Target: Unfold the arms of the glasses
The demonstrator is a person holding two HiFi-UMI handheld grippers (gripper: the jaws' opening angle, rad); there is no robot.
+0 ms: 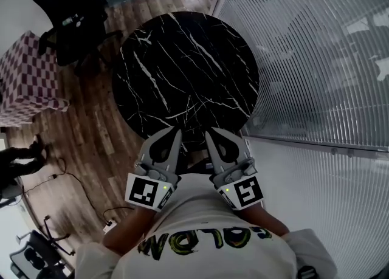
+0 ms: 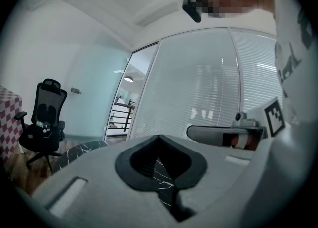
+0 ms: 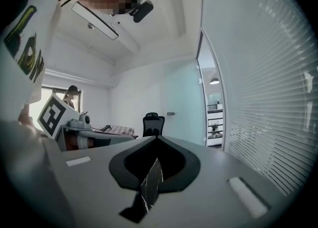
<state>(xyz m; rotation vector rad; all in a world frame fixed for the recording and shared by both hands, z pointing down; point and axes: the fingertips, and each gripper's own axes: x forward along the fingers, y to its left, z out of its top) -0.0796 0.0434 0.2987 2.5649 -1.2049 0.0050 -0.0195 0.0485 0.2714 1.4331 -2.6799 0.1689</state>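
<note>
Just holding left gripper (image 1: 177, 130) and right gripper (image 1: 209, 132) side by side at the near edge of the round black marble table (image 1: 182, 59), both closed tight on nothing, can't tell where the glasses are.

**Camera setup, quick rundown**

Head view stares steeply down on the tabletop (image 1: 182, 65), with the left hand-held gripper (image 1: 175, 132) and right hand-held gripper (image 1: 211, 133) close below. Both gripper views ride right behind their jaws, facing roughly level. All three share the office chair (image 1: 67, 16) and blinds wall (image 1: 304, 59).
</note>
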